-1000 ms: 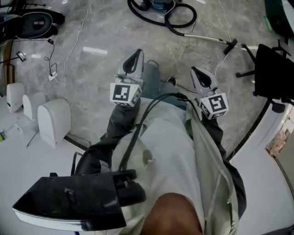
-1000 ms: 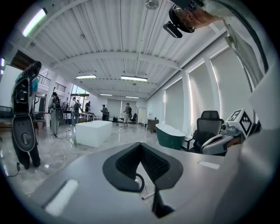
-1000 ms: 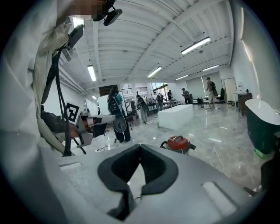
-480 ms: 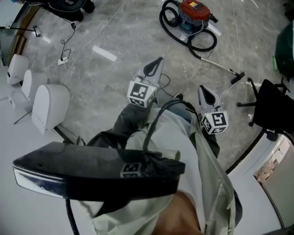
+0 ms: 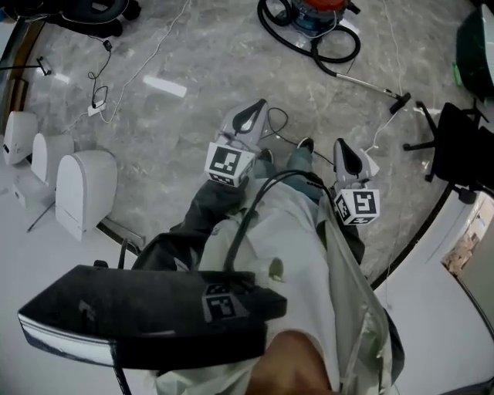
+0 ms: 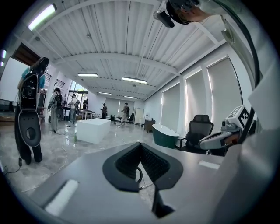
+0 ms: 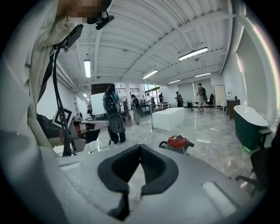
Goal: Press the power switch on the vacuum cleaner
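The red vacuum cleaner stands on the grey marble floor at the top edge of the head view. Its black hose is coiled round it and a metal wand trails off to the right. In the right gripper view the vacuum cleaner sits a few metres ahead, just right of the jaws. My left gripper and right gripper are held in front of my body, far short of the vacuum. Both are shut with nothing between the jaws, as the left gripper and right gripper also show in their own views.
White rounded pods stand at the left. A black office chair is at the right, beside a white curved edge. Thin cables and a power strip lie on the floor. A white block, a teal tub and several people stand farther off.
The head view swung up and then back a little, so the vacuum came into sight and now sits at the top edge. Both grippers stay shut, held close to my body.
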Demonstrator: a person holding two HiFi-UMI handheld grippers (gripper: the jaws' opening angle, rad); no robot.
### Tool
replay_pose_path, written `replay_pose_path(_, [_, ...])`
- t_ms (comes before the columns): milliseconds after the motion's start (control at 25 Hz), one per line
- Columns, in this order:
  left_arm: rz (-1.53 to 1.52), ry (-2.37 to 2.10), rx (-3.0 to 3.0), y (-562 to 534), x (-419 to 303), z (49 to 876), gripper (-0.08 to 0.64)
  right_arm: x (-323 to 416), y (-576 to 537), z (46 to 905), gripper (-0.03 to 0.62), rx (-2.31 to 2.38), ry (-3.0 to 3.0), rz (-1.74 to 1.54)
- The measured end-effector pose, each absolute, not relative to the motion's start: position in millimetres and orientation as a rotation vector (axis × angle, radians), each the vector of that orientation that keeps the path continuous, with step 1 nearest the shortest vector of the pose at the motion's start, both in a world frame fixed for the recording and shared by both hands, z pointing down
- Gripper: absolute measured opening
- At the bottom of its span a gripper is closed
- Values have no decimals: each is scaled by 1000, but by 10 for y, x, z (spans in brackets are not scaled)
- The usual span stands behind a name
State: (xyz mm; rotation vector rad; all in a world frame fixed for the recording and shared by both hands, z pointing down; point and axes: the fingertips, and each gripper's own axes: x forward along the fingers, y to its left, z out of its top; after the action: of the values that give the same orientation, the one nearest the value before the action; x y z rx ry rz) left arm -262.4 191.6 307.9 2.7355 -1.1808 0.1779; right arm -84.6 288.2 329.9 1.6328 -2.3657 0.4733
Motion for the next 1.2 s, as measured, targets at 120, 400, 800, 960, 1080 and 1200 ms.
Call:
replay_pose_path(120, [152,-1133,2764,1980,-2574,3056,2,-855,2949,3232,2,1680,-2352,432])
replay_pose_path(400, [145,-1102,2826,2111,-2436,2994,2,-869,2982,3259,2,1699,-2337,385])
replay_pose_path(800, [114,-1235,2766,2289,-2364,2902,2,-811,2897,3167,2,1531,-2455,311])
replay_pose_path(960, [113,-1202,2744,2438,-2164,2981,2,-713,3018,3251,2,1467,-2474,364])
replay_pose_path(1080, [121,-1191,2746,2502,-2040,2978,2,-660,3098,3272,2,1427,-2470,356])
replay_pose_path(1200, [133,-1187,2736,2572,-1955,3009,2,-609,3182,3277,2,1406,-2472,344])
